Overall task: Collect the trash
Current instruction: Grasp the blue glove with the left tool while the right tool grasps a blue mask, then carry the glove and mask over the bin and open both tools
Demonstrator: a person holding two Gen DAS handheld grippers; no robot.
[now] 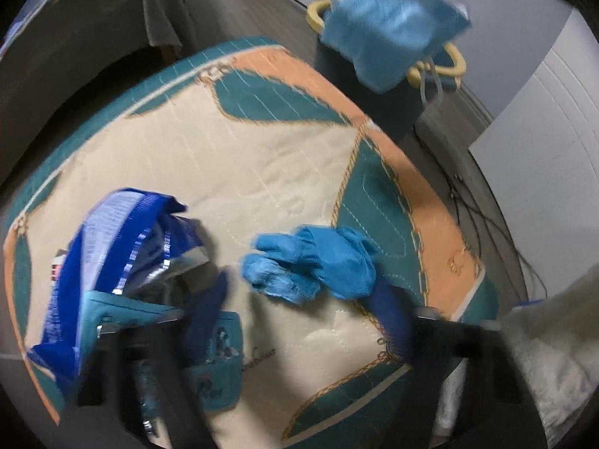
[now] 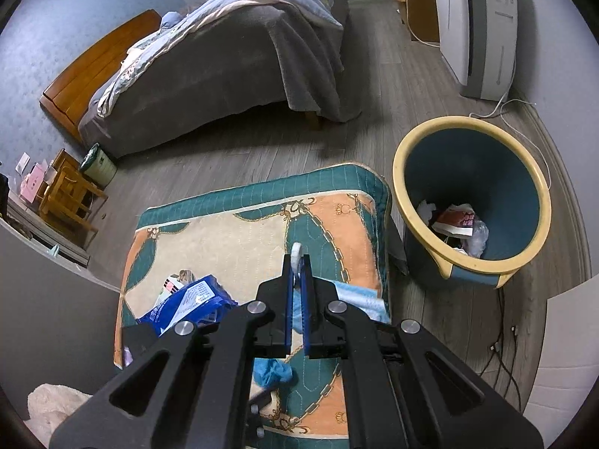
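1. The left gripper (image 1: 299, 292) points steeply down at the bench (image 1: 232, 157), which has a quilted cover in cream, teal and orange. Its jaws stand partly open and hold nothing.
2. A crumpled blue glove (image 1: 310, 262) lies on the cover between the two blue fingertips and just beyond them. The view is too blurred to show whether either pad touches it.
3. Just left of that gripper lies a torn blue snack wrapper (image 1: 112, 239), its silver lining showing, with a smaller printed packet tucked behind it.
4. The right gripper (image 2: 297, 262) hangs over the middle of the bench with its jaws closed. A white loop pokes out at the tips, and a light blue face mask (image 2: 359, 295) hangs below them. In the left wrist view the mask is up in the air, clear of the cover, with its straps dangling.
5. A pale fleece (image 2: 48, 408) lies at the near left edge.
6. Just past the far right corner of the bench, on the wooden floor (image 2: 232, 149), stands a teal bin (image 2: 524, 187) with a yellow rim. Paper and plastic scraps lie in its bottom.
7. Dark cables (image 2: 501, 351) trail over the floor beside the bin.
8. Further off are a bed (image 2: 224, 86) with a grey throw and a white appliance (image 2: 483, 30) against the wall.
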